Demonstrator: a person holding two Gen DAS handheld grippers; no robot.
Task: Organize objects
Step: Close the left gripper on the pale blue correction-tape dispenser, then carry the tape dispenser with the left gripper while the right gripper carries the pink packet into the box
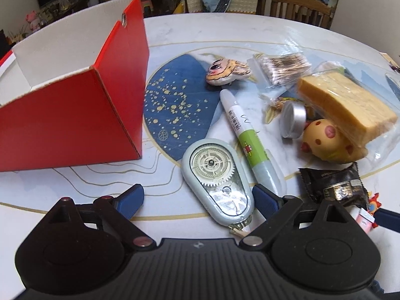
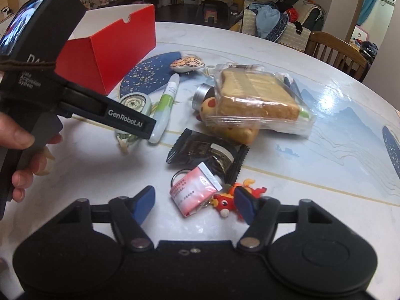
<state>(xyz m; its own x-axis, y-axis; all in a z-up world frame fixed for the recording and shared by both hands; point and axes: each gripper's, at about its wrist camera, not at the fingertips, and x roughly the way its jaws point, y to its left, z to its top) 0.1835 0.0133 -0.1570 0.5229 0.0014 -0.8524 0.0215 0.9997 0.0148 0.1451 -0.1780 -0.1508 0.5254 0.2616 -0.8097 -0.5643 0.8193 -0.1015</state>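
A pale blue correction tape dispenser [image 1: 217,182] lies flat on the table between the fingers of my left gripper [image 1: 197,200]. It is close to the right pad and the left pad stands well clear, so the jaws are open. In the right wrist view my right gripper [image 2: 195,205] is open around a pink packet on a key ring [image 2: 192,192]. A red dragon charm [image 2: 226,201] lies by its right finger. The red box [image 1: 75,115], white inside, stands open at the left.
Right of the box lie a green-and-white marker [image 1: 246,135], a painted fish figure [image 1: 226,71], bagged cotton swabs [image 1: 283,68], wrapped bread [image 1: 345,105] on a yellow spotted toy [image 1: 322,140], a small tin [image 1: 292,121] and a black snack packet [image 1: 330,182]. A hand [image 2: 20,137] holds the left tool.
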